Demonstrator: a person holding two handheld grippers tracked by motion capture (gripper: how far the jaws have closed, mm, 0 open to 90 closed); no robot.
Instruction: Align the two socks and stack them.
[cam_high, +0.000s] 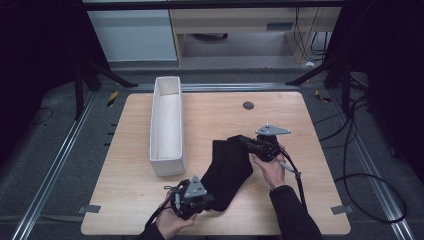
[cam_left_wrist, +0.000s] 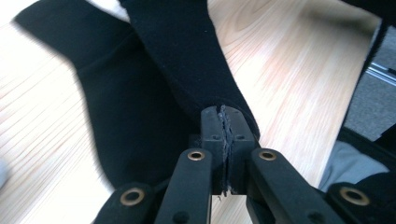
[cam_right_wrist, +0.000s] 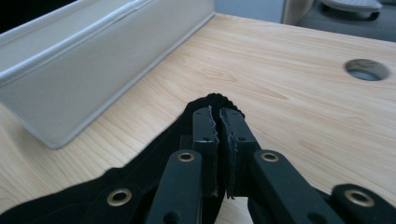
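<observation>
**Both grippers clamp one black sock above a pale wood table**

Dark floor and black curtains surround a light wooden table (cam_high: 300, 200), with metal rails running along the floor on each side and pale cabinets standing behind it. At the table's near left corner a strip of grey tape (cam_high: 89, 208) holds the edge down. Further in, a long white fabric bin (cam_high: 167, 150) lies lengthwise toward the far side, open at the top; the right gripper view shows its grey-white wall close by on the left. Nothing stands between the bin and the sock.

Just right of the bin, the left gripper (cam_high: 206, 201) sits at the near edge, held in the person's left hand (cam_high: 170, 222). Its jaws are pressed together on the lower end of a black sock (cam_high: 227, 170), the knit pinched between the pads in the left gripper view, where a second dark layer of cloth lies on the wood below.

The sock stretches diagonally up and to the right across the middle of the table. At its upper end the right gripper (cam_high: 246, 142) has its jaws closed on the cuff, a rim of ribbed fabric showing past the tips. The right hand (cam_high: 270, 167) holds that gripper, a dark sleeve behind it.

Beyond, a round grey grommet (cam_high: 248, 105) is set in the tabletop, and black cables (cam_high: 360, 180) loop on the floor at right. No writing can be read anywhere.
</observation>
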